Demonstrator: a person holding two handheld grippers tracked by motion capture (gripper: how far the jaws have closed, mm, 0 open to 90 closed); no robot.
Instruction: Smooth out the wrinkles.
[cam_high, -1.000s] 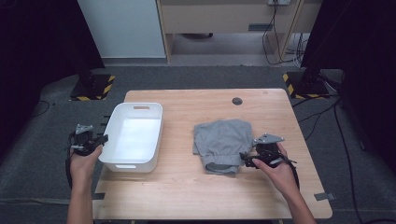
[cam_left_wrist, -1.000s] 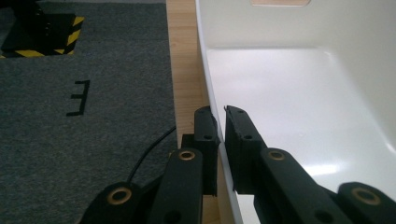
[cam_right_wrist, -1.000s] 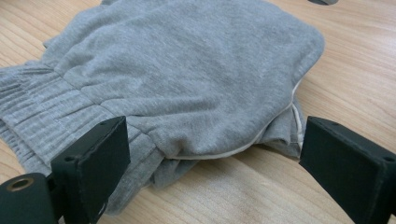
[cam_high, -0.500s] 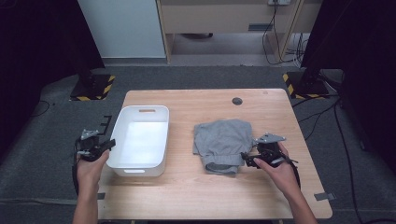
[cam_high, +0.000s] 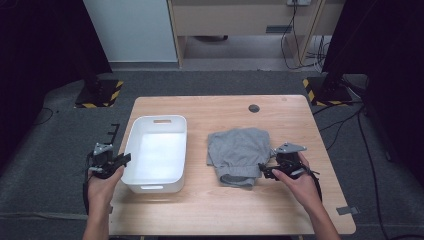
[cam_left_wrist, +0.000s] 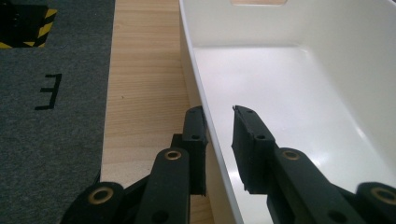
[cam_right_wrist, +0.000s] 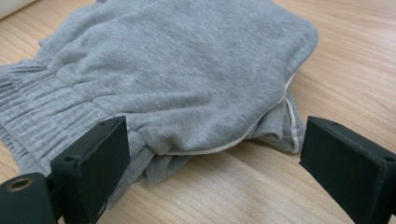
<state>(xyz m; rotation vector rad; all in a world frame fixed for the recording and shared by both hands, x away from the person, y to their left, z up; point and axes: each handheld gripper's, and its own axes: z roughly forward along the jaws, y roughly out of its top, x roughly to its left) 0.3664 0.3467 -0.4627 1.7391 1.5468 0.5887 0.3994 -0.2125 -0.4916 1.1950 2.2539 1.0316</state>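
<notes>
Left gripper straddling the white bin wall, jaws just eased apart, apparently letting go after sliding it closer. Right gripper wide open, empty, grey garment folded directly ahead.

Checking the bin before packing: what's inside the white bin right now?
The bin holds nothing; its white floor is bare in the high view and the left gripper view. One jaw of the left gripper reaches inside its wall. The nearest corner is hidden behind that jaw.

Even overhead light brightens the table while the surroundings fall dark, the white bin glares, and the gripper views stay sharp.
</notes>
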